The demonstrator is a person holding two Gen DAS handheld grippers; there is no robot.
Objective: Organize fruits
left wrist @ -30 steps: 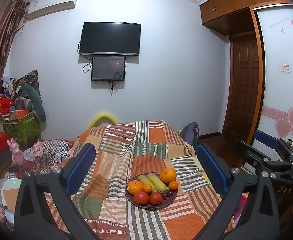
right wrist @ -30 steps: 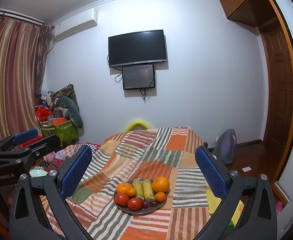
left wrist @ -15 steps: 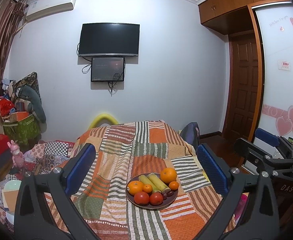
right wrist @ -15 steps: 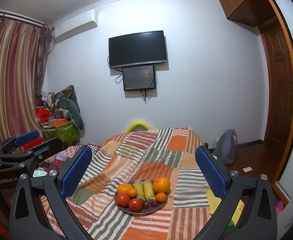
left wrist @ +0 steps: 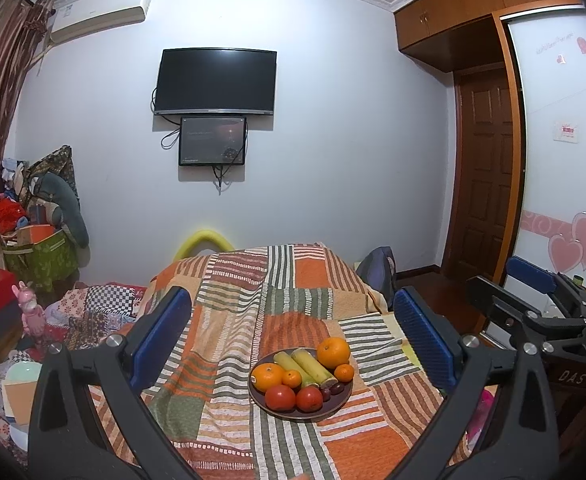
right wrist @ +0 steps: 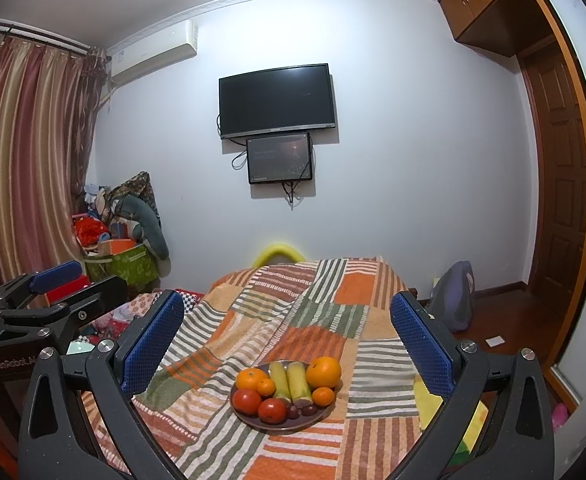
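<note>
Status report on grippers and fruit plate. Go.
Left gripper open, empty. Right gripper open, empty. Fruit plate untouched on the striped blanket. Nothing between.

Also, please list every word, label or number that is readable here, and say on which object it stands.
"DAS": on the right gripper body, left wrist view.
"GenRobot.AI", last letters cut off: on the left gripper body, right wrist view.
Wardrobe door script and its small red sign: too blurred to read.

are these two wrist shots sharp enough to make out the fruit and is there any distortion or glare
Left wrist view: sharp, plate fruit distinct; fisheye bends the wardrobe, corners black. Right wrist view: equally sharp, door frame bows, faint reflection on the TV, no strong glare.
</note>
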